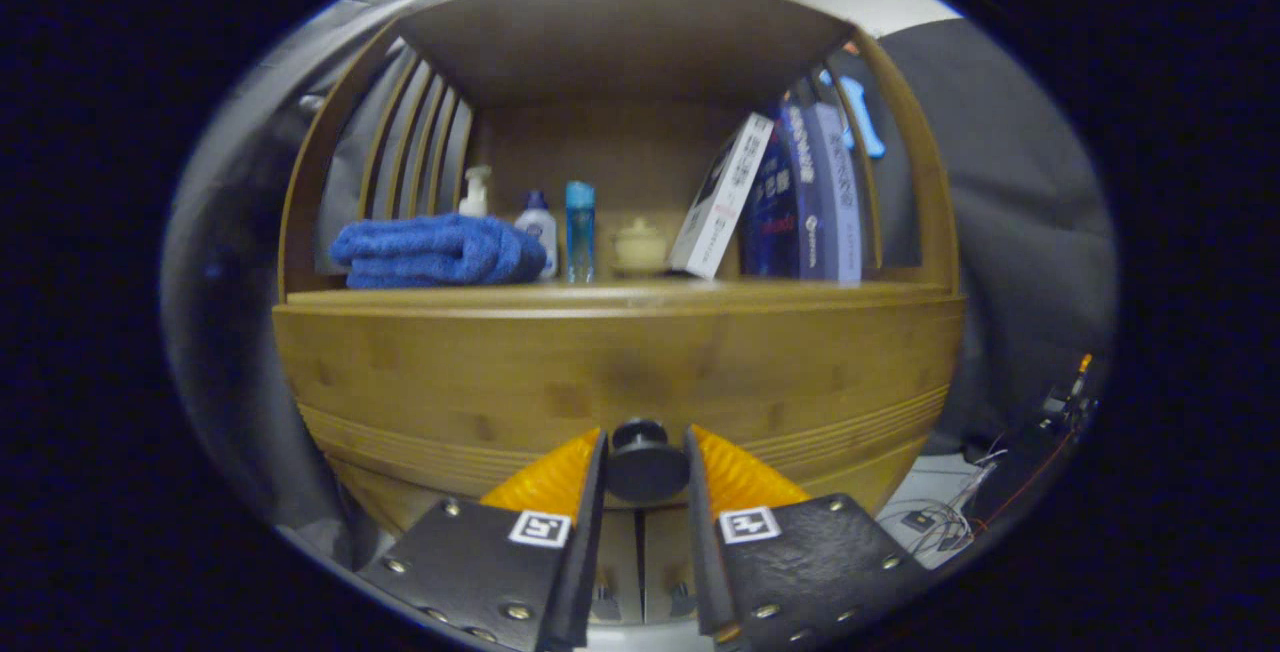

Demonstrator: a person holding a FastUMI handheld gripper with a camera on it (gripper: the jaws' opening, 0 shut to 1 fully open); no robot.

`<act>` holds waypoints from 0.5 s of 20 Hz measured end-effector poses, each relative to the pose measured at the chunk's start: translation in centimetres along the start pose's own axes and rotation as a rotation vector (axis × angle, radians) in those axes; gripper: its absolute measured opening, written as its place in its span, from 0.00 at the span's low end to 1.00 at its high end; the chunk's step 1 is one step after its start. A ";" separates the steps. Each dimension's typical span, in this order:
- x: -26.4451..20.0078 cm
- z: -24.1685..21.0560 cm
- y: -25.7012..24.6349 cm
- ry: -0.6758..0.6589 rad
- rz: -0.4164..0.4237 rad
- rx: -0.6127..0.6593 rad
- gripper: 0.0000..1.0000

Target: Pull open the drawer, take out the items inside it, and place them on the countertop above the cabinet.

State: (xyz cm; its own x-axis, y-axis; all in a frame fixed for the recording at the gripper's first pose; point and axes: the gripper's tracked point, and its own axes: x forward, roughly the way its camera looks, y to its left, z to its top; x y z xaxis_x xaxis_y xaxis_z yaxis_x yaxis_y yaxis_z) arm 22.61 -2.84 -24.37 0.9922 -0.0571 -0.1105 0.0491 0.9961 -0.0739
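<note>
**Claw's lined up on the knob, drawer not pulled yet**

Your claw (645, 462) is sitting with the round black drawer knob (645, 460) right between its two fingers. The gap is narrow, roughly the knob's own width, and the fingers look like they're touching or just about touching each side of it. I honestly can't tell whether both are pressing, so I wouldn't count it as a firm grip yet.

The knob sticks out from the front of the light bamboo drawer (620, 382), which looks flush with the cabinet, so I'd say it's closed and whatever's inside is out of sight.

The thing that matters here: the knob is dead centre between the fingers, and the drawer runs straight back away from you. So the pull wants to come straight back along the fingers, no sideways drift, or the knob could slip out.

Above the drawer is the wooden tabletop (620, 294), already carrying a folded blue towel (435, 250), a few small bottles (560, 227) and some leaning books (780, 197). The freest spot looks like the front edge near the middle.
</note>
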 end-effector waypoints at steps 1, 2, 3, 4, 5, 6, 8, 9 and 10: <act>-0.5 -0.3 0.2 0.007 0.013 -0.007 0.40; -0.7 -0.2 0.3 0.017 0.025 0.028 0.39; -0.9 0.0 0.4 0.030 0.040 0.041 0.36; -0.7 -0.3 0.3 0.067 0.044 0.045 0.33; -0.7 -0.4 0.4 0.074 0.046 0.057 0.28; -0.6 -0.6 0.3 0.089 0.047 0.040 0.28; -1.4 -0.5 -0.1 0.077 0.043 0.021 0.28; -2.1 -0.3 -0.2 0.067 0.044 0.030 0.28; -2.9 -0.5 -0.2 0.070 0.045 0.031 0.28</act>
State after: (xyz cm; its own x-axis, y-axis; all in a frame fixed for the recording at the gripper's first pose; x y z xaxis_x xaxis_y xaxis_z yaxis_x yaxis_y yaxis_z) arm 19.71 -2.89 -24.53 0.9832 -0.0159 -0.1820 0.0094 0.9993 -0.0367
